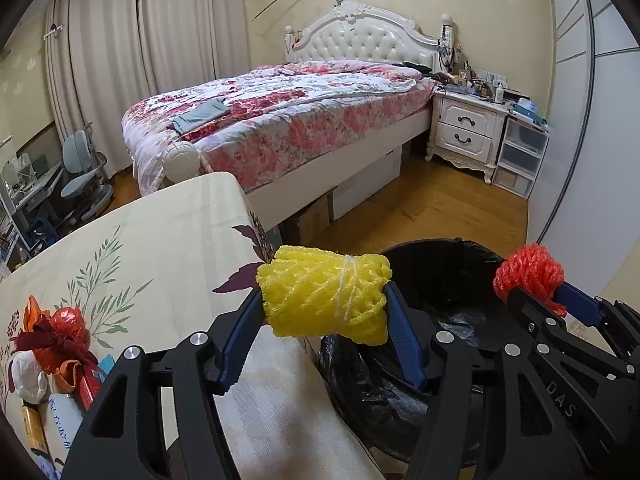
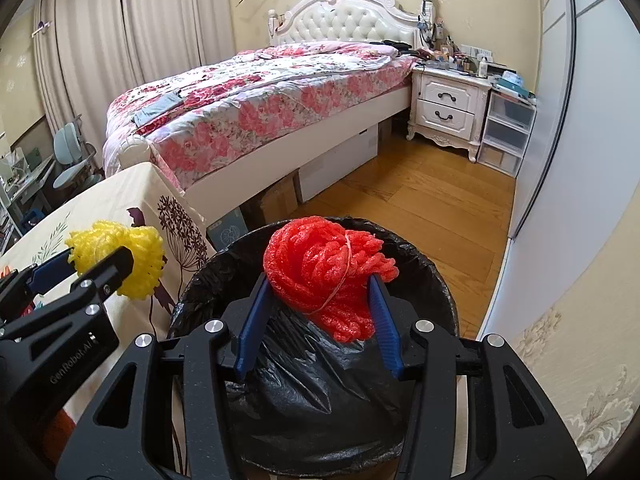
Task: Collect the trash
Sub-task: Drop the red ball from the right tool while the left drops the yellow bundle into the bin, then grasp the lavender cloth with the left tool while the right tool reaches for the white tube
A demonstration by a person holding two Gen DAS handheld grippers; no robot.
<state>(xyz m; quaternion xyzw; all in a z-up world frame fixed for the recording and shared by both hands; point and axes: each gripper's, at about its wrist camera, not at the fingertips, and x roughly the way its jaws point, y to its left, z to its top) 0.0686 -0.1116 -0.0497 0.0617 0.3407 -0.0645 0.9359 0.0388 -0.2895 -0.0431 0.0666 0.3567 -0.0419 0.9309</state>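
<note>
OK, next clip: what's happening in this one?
A person is clearing trash with a pair of tongs in each hand. The left tongs hold a yellow foam net at the edge of the table, not yet over the bin. The right tongs hold a red foam net right above the bin's black bag. Neither has been dropped in. More trash waits on the table.
</note>
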